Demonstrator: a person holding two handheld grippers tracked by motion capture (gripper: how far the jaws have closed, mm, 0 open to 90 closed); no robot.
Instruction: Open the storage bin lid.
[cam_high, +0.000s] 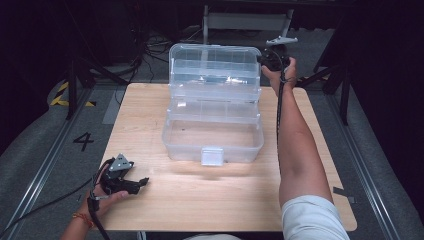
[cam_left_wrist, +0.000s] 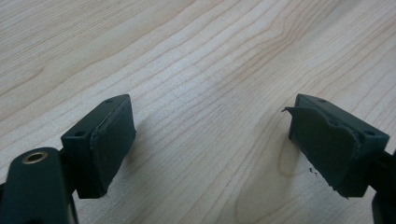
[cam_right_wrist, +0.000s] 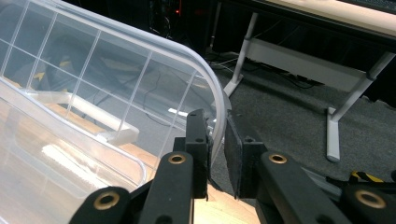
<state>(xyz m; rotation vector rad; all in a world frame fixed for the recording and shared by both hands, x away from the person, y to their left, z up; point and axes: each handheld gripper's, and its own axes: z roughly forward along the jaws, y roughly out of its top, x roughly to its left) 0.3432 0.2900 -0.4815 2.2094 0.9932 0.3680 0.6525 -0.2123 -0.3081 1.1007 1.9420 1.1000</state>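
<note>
Right gripper (cam_right_wrist: 217, 154): jaws are closing together on the rim of the raised lid (cam_right_wrist: 140, 88) of a clear plastic organiser box (cam_high: 214, 107), the thin transparent edge sitting pinched between the two black pads. In the high view this gripper (cam_high: 264, 59) is gripping the lid's upper corner at the side nearest the hand, with the right hand (cam_high: 280, 70) wrapping the body behind it and the forearm stretching back toward the near edge of the table (cam_high: 150, 200). Just below the jaws the lid's gridded wall is sloping away, and a white handle bar (cam_right_wrist: 88, 114) is showing through the plastic further along it. Under the lid, two cantilever trays are standing stepped open, and the deep bottom tub with its front latch (cam_high: 212, 155) is lying nearer the person than the gripper. Beyond the jaws, dark floor and the white legs of a bench (cam_right_wrist: 289, 56) are showing. Left gripper (cam_left_wrist: 210, 140): jaws are standing wide apart with nothing between the pads, bare wood grain lying under and ahead of them. In the high view it (cam_high: 142, 181) is resting low at the near left corner of the table, held in the left hand (cam_high: 107, 197), with the box well apart from it, ahead and to its right.
</note>
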